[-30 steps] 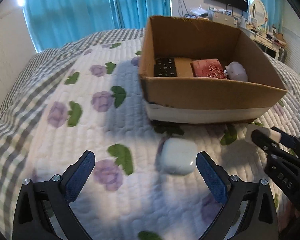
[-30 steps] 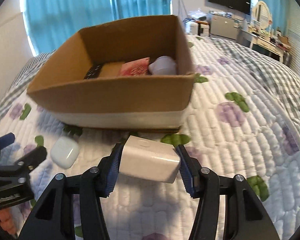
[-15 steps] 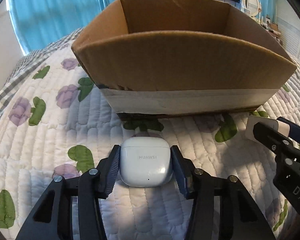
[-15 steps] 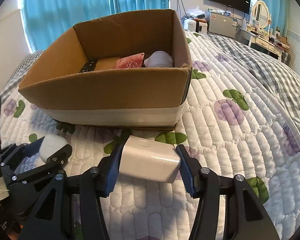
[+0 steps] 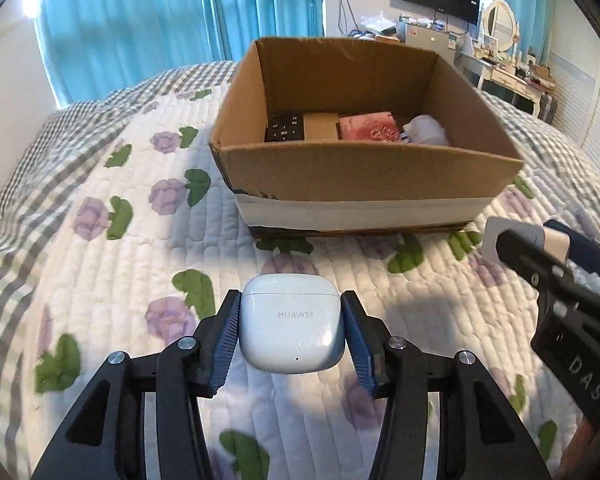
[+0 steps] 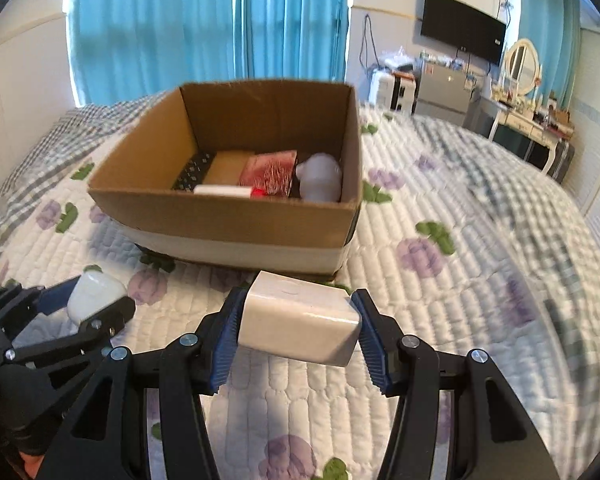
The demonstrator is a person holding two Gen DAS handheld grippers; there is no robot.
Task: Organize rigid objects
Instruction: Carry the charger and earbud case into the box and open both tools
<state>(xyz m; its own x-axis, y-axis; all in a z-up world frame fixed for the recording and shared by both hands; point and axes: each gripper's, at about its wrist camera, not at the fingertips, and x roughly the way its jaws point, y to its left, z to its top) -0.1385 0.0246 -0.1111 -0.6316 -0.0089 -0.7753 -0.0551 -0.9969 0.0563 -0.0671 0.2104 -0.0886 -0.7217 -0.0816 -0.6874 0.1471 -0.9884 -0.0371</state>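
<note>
Left wrist view: left gripper (image 5: 292, 330) sits nearest, its blue pads (image 5: 229, 340) pressed against both sides of a white earbud case (image 5: 293, 324); the case hangs clear of the quilt (image 5: 100, 280), lettering facing up.
Left claw opening: partly closed, about as wide as the case itself, nothing else between the fingers.
Right wrist view: right gripper (image 6: 298, 326) clamps a white charger block (image 6: 300, 320) across its short sides, the block tilted a little and off the bedding.
Right claw opening: roughly half way, set by the width of the block.
Side by side: each claw shows at the edge of the other's view, near one another but apart.
Step in hand: I'd say both picks are done and the carry to the box is under way.
Cardboard box (image 5: 364, 176): stands just beyond both claws on the bed, open-topped, near wall facing them.
Box contents: a dark keypad remote (image 5: 285, 127), a brown card piece (image 5: 320, 126), a red patterned packet (image 5: 370, 128) and a pale rounded thing (image 5: 426, 130) along the far side.
Next move: as I judge it, each claw must rise over the near wall, reach the bare floor at the front, then let go.
Risk: the two claws could crowd each other over the rim.
</note>
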